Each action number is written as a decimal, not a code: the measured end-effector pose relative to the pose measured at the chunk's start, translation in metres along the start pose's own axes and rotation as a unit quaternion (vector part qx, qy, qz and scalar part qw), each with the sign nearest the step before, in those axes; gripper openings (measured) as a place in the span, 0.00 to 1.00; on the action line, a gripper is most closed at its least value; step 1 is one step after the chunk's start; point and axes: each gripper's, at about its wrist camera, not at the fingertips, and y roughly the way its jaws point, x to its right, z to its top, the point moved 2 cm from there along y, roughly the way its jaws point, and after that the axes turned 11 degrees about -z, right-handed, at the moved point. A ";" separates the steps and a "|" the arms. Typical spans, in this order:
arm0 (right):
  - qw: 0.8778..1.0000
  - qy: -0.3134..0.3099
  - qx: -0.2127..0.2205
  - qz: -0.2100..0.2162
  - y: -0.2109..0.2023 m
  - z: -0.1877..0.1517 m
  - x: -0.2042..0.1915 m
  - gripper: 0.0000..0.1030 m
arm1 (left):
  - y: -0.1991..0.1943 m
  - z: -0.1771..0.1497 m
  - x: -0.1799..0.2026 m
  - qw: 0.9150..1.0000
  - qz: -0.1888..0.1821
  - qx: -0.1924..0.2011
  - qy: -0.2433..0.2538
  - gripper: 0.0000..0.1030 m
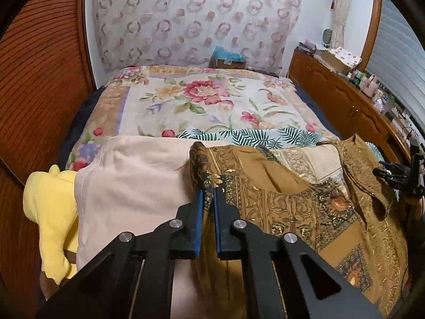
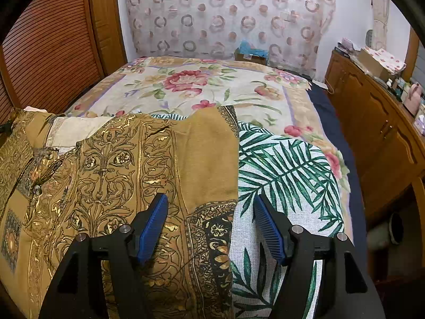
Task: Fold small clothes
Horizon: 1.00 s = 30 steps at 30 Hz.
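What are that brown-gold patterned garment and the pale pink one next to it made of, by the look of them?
The brown-gold garment looks like a thin woven fabric with a metallic gold print: the scrollwork glints and the cloth creases sharply where the left gripper pinches it. The pale pink garment looks like soft matte cotton knit, with a stitched hem; its exact fibre cannot be told.

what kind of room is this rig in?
Most likely a home bedroom: a bed under a floral blanket, a wooden dresser crowded with small items along the wall, and clothes such as the brown patterned shirt laid out.
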 end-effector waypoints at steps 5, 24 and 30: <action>1.000 0.000 0.000 0.000 0.000 0.000 0.000 0.68 | 0.007 -0.001 -0.008 1.000 0.017 -0.013 -0.008 0.09; 1.000 0.003 0.000 -0.001 0.000 0.000 0.002 0.69 | -0.025 0.011 0.034 0.998 -0.028 0.046 0.029 0.03; 1.000 0.012 -0.004 0.011 -0.001 0.000 0.006 0.69 | -0.041 0.011 0.061 0.996 -0.048 0.059 0.053 0.03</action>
